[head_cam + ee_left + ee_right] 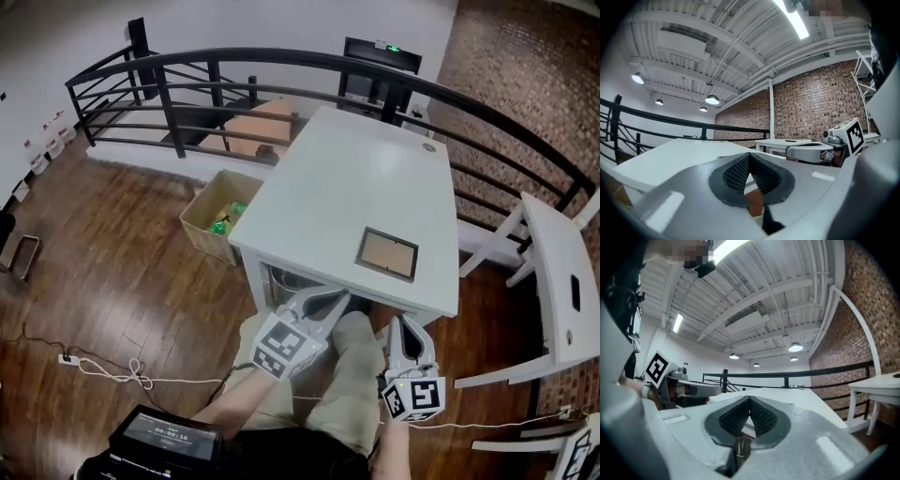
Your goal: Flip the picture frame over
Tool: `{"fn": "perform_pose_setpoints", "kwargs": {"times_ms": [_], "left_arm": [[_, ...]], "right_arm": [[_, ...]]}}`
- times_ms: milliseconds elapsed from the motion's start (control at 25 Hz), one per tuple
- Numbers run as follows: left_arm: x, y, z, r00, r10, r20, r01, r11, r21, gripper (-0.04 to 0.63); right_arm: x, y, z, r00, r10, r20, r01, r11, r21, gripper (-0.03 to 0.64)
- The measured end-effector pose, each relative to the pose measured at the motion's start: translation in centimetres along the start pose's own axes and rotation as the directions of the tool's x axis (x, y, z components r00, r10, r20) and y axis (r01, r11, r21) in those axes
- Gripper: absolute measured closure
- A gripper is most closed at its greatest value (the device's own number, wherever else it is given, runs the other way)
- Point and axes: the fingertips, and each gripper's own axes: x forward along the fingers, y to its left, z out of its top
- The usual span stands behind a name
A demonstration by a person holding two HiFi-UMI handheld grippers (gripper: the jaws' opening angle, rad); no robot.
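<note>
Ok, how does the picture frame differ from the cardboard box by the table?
The picture frame lies flat on the white table; the cardboard box stands on the wooden floor beside it. The frame has a dark rim round a brown panel; the box is open, with green things inside. Both are rectangular.

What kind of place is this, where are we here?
Probably a mezzanine or loft workspace in an industrial-style building: a black railing edges the wooden floor, there is a brick wall, and pendant lamps hang from an exposed ribbed ceiling.
</note>
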Motion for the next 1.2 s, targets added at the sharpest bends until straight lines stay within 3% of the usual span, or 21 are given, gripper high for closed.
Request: {"fn": "perform_pose_setpoints", "kwargs": {"times_ms": [280,560,840,1200], "left_arm": [[-7.2,-6.1,-1.6,1.0,0.002,-0.023,-0.002,1.0,-0.004,0.578],[-9.8,-10.6,-1.6,0.998,-0.048,-0.033,0.047,0.999,-0.005,0.578],[-12.8,-13.5,-3.1,0.995,-0.063,-0.083,0.066,0.997,0.037,0.578],[-15.0,-15.6,-6.1,0.987,-0.101,-0.125,0.104,0.994,0.019,0.578]], "right_arm": [[-8.1,5.4,-1.2,0.998,0.039,-0.05,-0.037,0.999,0.04,0.623],[-13.2,6.5,0.2,0.999,0.02,-0.04,-0.018,0.998,0.062,0.623],[-16.9,10.3,-0.2,0.996,0.079,-0.044,-0.076,0.995,0.067,0.624],[-19.6,14.5,-2.0,0.987,0.153,-0.055,-0.15,0.987,0.056,0.623]]}}
